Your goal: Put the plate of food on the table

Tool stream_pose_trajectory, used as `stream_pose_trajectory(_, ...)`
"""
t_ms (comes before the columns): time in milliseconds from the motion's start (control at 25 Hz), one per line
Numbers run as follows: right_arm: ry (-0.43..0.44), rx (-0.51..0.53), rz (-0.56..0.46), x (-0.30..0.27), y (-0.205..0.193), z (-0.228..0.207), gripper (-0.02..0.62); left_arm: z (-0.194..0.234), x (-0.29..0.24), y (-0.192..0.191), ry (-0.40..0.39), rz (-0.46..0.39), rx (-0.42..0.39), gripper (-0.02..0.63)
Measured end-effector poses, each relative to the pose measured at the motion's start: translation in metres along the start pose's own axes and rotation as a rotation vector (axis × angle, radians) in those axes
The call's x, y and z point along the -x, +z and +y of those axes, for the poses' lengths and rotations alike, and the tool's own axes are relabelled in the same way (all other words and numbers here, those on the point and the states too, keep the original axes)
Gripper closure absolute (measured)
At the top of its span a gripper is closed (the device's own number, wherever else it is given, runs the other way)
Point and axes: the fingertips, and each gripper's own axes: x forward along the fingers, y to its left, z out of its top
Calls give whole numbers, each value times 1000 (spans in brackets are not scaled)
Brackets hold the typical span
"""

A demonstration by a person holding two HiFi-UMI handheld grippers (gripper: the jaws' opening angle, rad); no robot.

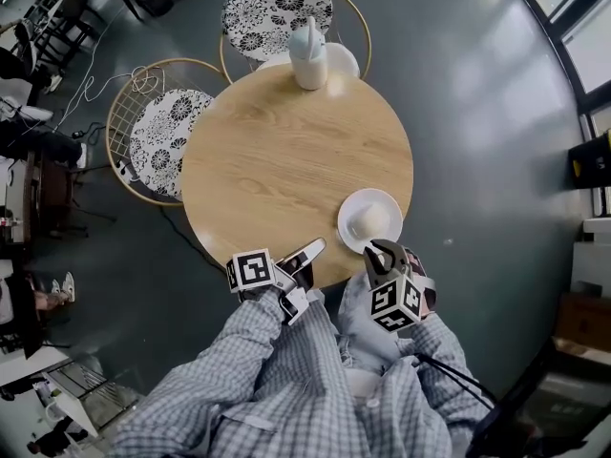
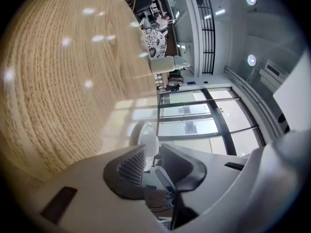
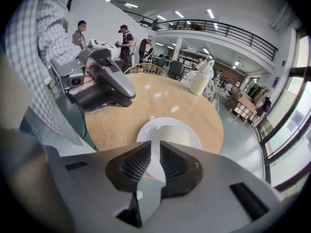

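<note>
A white plate point(image 1: 354, 205) with a pale mound of food point(image 1: 374, 221) rests on the round wooden table point(image 1: 286, 151), close to its near right edge. My right gripper point(image 1: 385, 252) hovers at the plate's near rim, jaws side by side and a narrow gap apart, clamping nothing. In the right gripper view the plate point(image 3: 146, 132) and food point(image 3: 171, 136) show through that gap, and the gripper point(image 3: 155, 160) frames them. My left gripper point(image 1: 310, 253) sits at the table's near edge, left of the plate. Its jaws point(image 2: 153, 161) stand apart and empty.
A white pitcher point(image 1: 308, 55) stands at the table's far edge. Two wire chairs with patterned cushions point(image 1: 277, 8) point(image 1: 167, 136) stand behind and to the left. Cables lie on the grey floor at the left. People stand in the background point(image 3: 126, 40).
</note>
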Motion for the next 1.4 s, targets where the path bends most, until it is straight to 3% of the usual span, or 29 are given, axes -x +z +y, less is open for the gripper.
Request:
stream_pose_trajectory(160, -20, -188, -90, 15, 23, -10, 534, -19, 5, -5, -1, 73, -172, 509)
stream_pose_trajectory(240, -24, -271, -129, 24, 33, -12, 550, -25, 10, -6, 9, 82, -239, 546)
stream_pose_trajectory(400, -26, -384, -198, 41, 51, -12, 575, -34, 23, -2, 33, 74, -317, 597)
stream_pose_trajectory(640, -42, -507, -298, 57, 70, -6, 582, -54, 54, -3, 6, 79, -402, 598)
stream_pose_trajectory(1040, -35, -554, -392, 76, 104, 20, 586, -79, 95, 1, -27, 90, -550, 598)
stream_pose_trajectory(1400, -23, -554, -421, 76, 122, 37, 586, -81, 116, 4, -64, 82, -574, 598)
